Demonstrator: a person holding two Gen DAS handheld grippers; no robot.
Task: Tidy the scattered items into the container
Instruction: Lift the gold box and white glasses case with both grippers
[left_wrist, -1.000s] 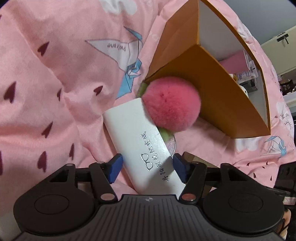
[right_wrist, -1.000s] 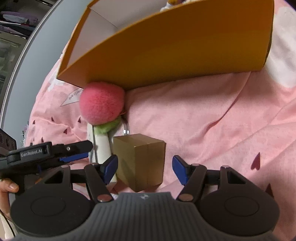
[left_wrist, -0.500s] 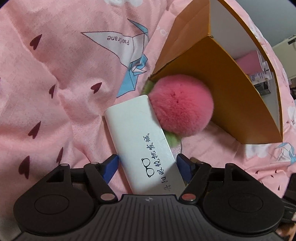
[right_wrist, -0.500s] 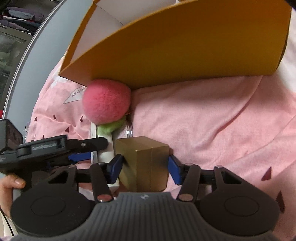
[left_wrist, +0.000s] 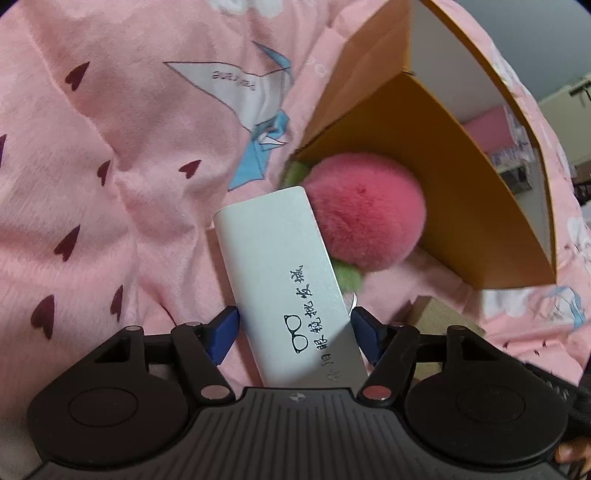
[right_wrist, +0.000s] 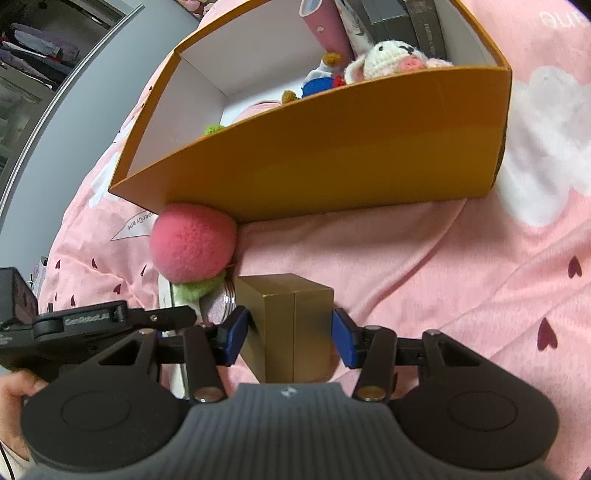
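While both grippers straddle items, two grasps form.
Right gripper (right_wrist: 290, 338) clamps the gold box (right_wrist: 295, 325); left gripper (left_wrist: 295, 334), closing, should square on the white case (left_wrist: 284, 280).

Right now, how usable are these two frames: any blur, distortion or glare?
Left wrist view: fisheye bends the orange cardboard box; the fluffy pink pom-pom is softly blurred, the print on the white rectangular case stays legible. Right wrist view: sharp on the gold cardboard cube, edges curved, corners vignetted, no glare.
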